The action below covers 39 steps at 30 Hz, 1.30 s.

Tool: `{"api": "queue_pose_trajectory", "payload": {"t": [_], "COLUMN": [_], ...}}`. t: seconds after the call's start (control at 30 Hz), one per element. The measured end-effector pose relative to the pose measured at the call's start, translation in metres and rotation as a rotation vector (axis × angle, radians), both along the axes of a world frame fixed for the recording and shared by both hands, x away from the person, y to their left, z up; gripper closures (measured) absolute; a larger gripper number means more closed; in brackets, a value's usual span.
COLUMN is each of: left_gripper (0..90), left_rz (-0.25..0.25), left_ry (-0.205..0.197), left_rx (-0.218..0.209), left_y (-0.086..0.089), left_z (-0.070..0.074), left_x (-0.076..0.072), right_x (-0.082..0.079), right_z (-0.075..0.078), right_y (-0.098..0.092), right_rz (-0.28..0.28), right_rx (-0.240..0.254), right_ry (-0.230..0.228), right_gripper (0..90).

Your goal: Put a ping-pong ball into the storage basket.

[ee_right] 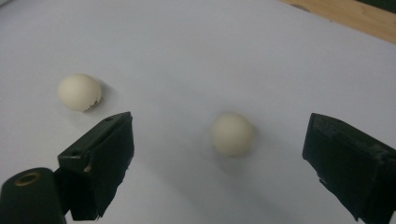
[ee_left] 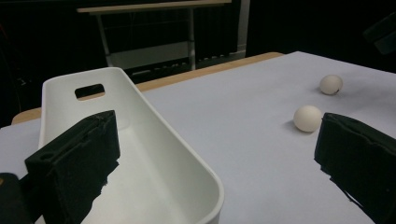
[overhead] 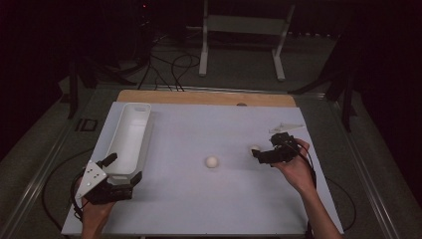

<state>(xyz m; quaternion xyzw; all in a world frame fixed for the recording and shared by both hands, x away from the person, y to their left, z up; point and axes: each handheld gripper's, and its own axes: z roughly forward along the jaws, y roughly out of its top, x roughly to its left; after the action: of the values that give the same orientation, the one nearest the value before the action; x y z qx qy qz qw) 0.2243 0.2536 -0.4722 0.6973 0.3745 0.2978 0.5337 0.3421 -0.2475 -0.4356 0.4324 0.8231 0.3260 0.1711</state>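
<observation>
Two cream balls lie on the white table (overhead: 209, 204). My right gripper (overhead: 261, 152) (ee_right: 219, 123) is open and low over the table, with the right-hand ball (overhead: 255, 148) (ee_right: 232, 134) between its jaws and untouched. The middle ball (overhead: 212, 162) (ee_right: 79, 92) (ee_left: 307, 118) lies free to its left. My left gripper (overhead: 124, 168) (ee_left: 219, 126) is open at the near end of a long white bin (overhead: 130, 134) (ee_left: 154, 140). One jaw is inside the empty bin and the other outside its right wall. The far ball (ee_left: 331, 84) lies beyond.
A wooden strip (overhead: 206, 97) runs along the table's far edge. Beyond it, a white frame stand (overhead: 244, 30) and loose cables (overhead: 174, 64) sit on the dark floor. The bin has a handle slot (ee_left: 88, 90) at its far end.
</observation>
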Motion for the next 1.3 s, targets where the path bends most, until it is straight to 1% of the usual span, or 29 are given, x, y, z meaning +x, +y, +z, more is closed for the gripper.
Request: {"api": "queue_pose_trajectory", "payload": {"t": [0.07, 0.13, 0.17, 0.27, 0.33, 0.47, 0.7, 0.77, 1.03, 1.3], "left_gripper": [0.7, 0.7, 0.8, 0.7, 0.7, 0.7, 0.7, 0.7, 0.8, 0.7], "left_rz": [0.001, 0.001, 0.001, 0.002, 0.002, 0.002, 0.001, 0.003, 0.001, 0.002], "left_ry": [0.0, 0.0, -0.001, 0.0, -0.001, 0.001, 0.004, 0.004, 0.004, 0.008], "left_rx": [0.003, 0.003, 0.001, 0.002, 0.002, 0.002, 0.005, 0.003, 0.003, 0.004], "left_y": [0.0, 0.0, 0.0, 0.0, 0.0, 0.0, 0.0, 0.0, 0.0, 0.001], "left_z": [0.0, 0.0, 0.0, -0.001, -0.001, -0.001, -0.001, -0.001, -0.001, -0.002], "left_x": [0.0, 0.0, 0.0, 0.0, 0.0, 0.001, 0.001, 0.001, 0.001, 0.001], "right_x": [0.002, 0.003, 0.004, 0.007, 0.009, 0.012, 0.019, 0.021, 0.028, 0.033], "right_z": [-0.002, -0.003, -0.003, -0.005, -0.006, -0.007, -0.013, -0.014, -0.009, -0.014], "right_y": [0.001, 0.001, 0.001, 0.001, 0.001, 0.001, 0.001, 0.001, 0.006, 0.008], "right_rz": [0.0, 0.003, 0.001, 0.0, 0.001, -0.004, -0.006, -0.008, 0.0, -0.002], "right_rx": [-0.007, -0.009, -0.011, -0.018, -0.031, -0.033, -0.046, -0.058, -0.069, -0.077], "right_ry": [0.015, 0.017, 0.026, 0.034, 0.04, 0.05, 0.079, 0.082, 0.089, 0.115], "right_gripper": [8.6, 8.6, 8.6, 8.6, 8.6, 8.6, 8.6, 8.6, 8.6, 8.6]}}
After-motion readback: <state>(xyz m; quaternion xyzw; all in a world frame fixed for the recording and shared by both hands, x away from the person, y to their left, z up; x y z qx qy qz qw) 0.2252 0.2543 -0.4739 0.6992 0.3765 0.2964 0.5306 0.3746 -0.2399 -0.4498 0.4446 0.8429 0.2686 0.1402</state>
